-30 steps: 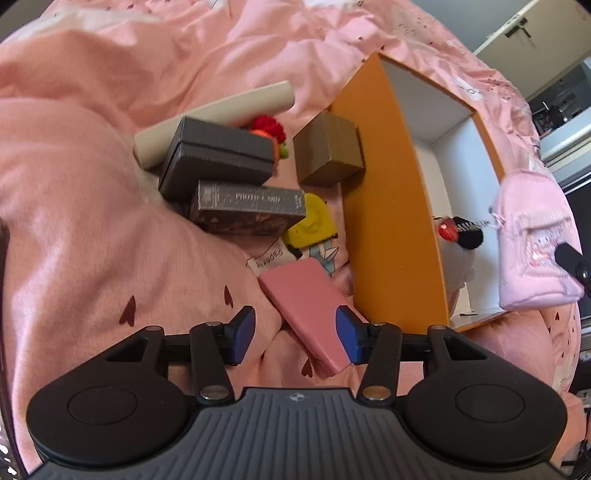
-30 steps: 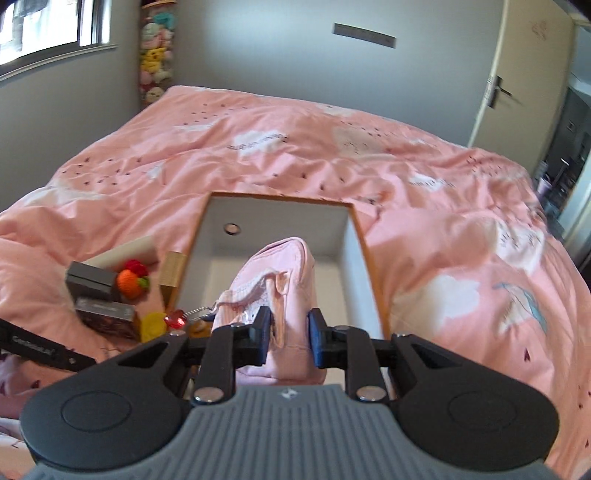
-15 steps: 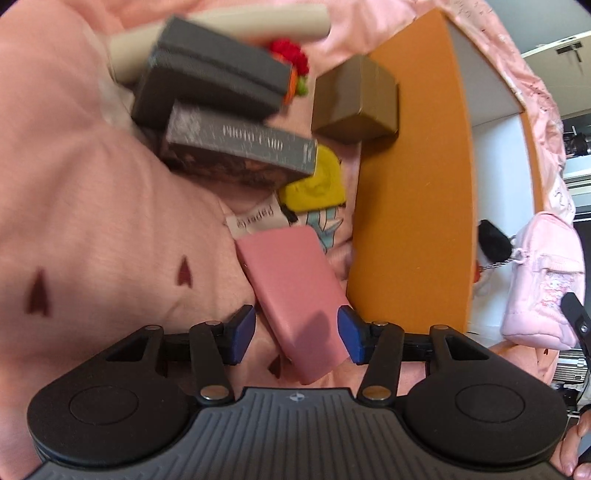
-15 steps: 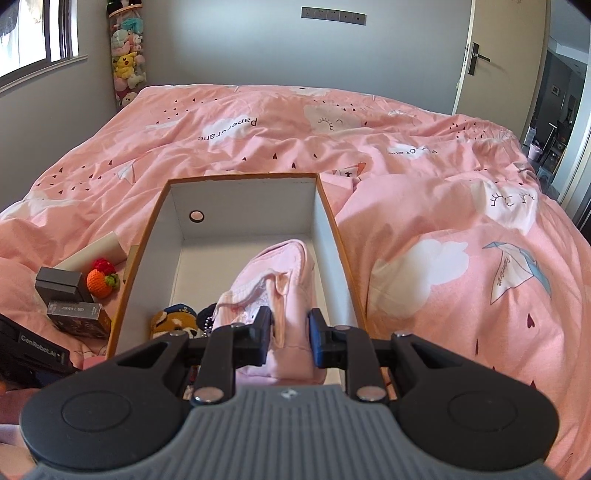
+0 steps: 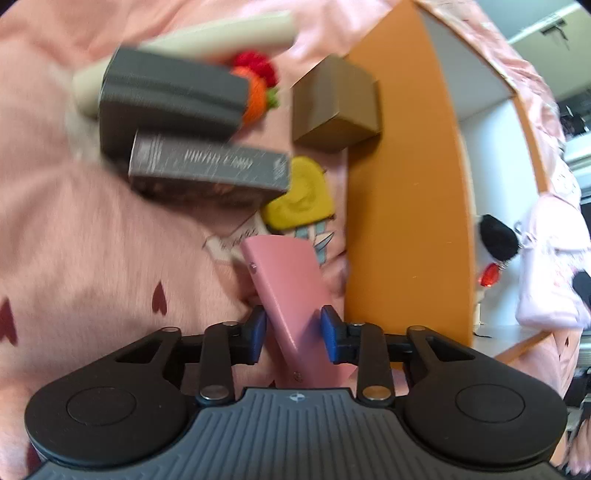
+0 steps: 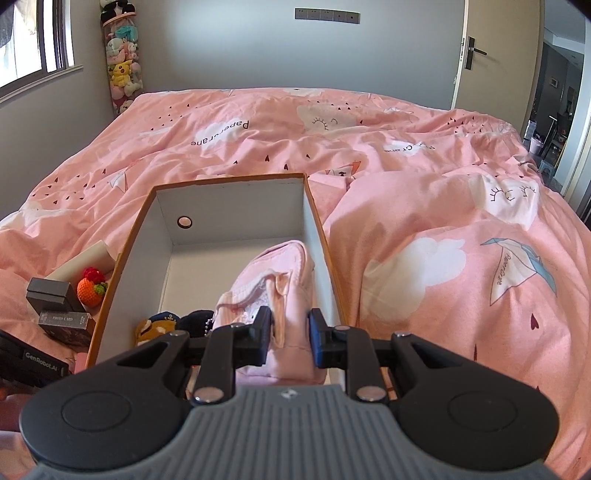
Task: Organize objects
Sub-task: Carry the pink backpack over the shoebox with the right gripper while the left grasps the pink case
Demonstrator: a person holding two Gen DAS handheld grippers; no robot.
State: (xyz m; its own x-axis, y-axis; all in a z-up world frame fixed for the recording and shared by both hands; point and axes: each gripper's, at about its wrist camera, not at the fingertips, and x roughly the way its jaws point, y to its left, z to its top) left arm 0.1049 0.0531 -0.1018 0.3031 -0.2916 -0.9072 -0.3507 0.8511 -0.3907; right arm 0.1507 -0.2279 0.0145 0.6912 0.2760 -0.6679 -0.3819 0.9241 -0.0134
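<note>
Grey walls (image 6: 229, 48), window (image 6: 33, 40) at left letting in daylight, white door (image 6: 496, 62) at right, ajar. Pink duvet (image 6: 424, 155) with clouds covers bed. Plush toy column (image 6: 120, 59) in corner, wall sockets (image 6: 327, 15) above.

We see a bright, daylit room, the light entering from the window (image 6: 35, 40) at upper left and lying evenly over the pink duvet (image 6: 424, 206) with soft shadows. Our left wrist view is smeared by motion blur, worst on the grey boxes (image 5: 173, 107). Both fisheye views bend straight lines and darken at the corners.
</note>
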